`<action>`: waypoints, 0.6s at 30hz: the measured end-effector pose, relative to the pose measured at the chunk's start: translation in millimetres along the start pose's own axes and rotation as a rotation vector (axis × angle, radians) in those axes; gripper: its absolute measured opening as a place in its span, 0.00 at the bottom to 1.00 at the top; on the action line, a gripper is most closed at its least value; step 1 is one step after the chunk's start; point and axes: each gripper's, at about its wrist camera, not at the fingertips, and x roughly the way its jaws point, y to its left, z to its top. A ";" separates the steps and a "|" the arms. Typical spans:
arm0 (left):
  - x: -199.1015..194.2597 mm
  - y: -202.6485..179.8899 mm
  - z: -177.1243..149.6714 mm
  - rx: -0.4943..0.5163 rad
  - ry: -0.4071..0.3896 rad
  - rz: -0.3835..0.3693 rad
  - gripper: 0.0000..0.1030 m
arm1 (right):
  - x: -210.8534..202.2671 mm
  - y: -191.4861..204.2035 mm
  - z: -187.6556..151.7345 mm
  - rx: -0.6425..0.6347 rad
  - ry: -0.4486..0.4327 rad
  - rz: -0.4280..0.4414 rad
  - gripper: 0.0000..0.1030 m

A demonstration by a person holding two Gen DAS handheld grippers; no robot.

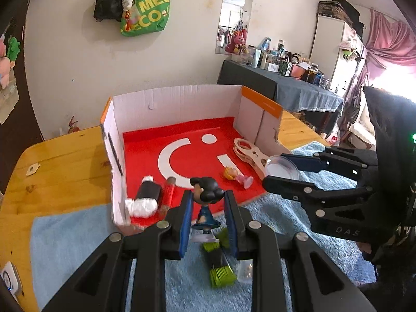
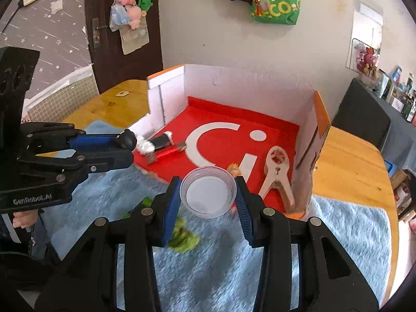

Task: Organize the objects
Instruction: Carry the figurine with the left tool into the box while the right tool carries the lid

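An open cardboard box [image 1: 182, 98] with a red floor [image 2: 226, 114] stands on the table. My left gripper [image 1: 208, 208] is shut on a black-haired figurine in a blue dress [image 1: 206, 200], held just before the box's open front. My right gripper [image 2: 208, 195] is shut on a clear round plastic lid [image 2: 208, 195], also at the box's front; it shows in the left wrist view [image 1: 282, 169]. Inside the box lie a black and white tube [image 1: 145, 195], a red tube [image 1: 169, 192], a small orange and pink toy [image 1: 234, 175] and a beige clamp [image 1: 249, 153].
A green brush [image 1: 218, 262] and a clear small item [image 1: 244, 270] lie on the blue fluffy mat [image 2: 208, 260] over the wooden table [image 1: 59, 161]. A dark side table with bottles [image 1: 286, 78] stands behind on the right.
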 end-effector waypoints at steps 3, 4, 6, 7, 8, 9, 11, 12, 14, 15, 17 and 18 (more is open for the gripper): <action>13.9 2.9 15.6 0.010 0.013 0.009 0.24 | 16.6 -8.5 14.2 -0.010 0.027 -0.009 0.38; 18.6 3.8 20.2 0.012 0.019 0.006 0.24 | 20.5 -9.9 17.1 -0.013 0.036 -0.007 0.38; 30.7 7.6 31.0 0.009 0.042 0.004 0.24 | 34.4 -14.9 26.4 -0.025 0.068 -0.014 0.38; 36.0 11.2 36.3 0.009 0.052 0.001 0.24 | 39.7 -16.3 29.8 -0.033 0.081 -0.015 0.38; 43.4 14.8 42.2 0.009 0.066 -0.007 0.24 | 47.6 -18.6 35.3 -0.043 0.101 -0.019 0.38; 50.5 18.5 47.0 0.001 0.079 -0.008 0.24 | 52.6 -19.9 38.6 -0.051 0.117 -0.023 0.38; 62.8 25.6 53.4 -0.008 0.109 -0.005 0.24 | 62.7 -21.2 43.9 -0.070 0.150 -0.024 0.38; 71.8 29.4 57.5 -0.015 0.127 -0.008 0.24 | 69.4 -22.3 47.0 -0.079 0.169 -0.027 0.38; 84.3 35.4 61.9 -0.027 0.157 -0.002 0.24 | 79.3 -24.7 50.8 -0.087 0.202 -0.023 0.38; 90.7 38.4 63.7 -0.036 0.173 -0.001 0.24 | 85.0 -26.2 52.8 -0.085 0.220 -0.022 0.38; 101.3 43.0 67.0 -0.042 0.200 -0.002 0.24 | 95.1 -26.6 54.7 -0.093 0.259 -0.025 0.38; 106.8 45.0 68.5 -0.045 0.211 0.007 0.24 | 102.1 -27.4 55.5 -0.097 0.280 -0.031 0.38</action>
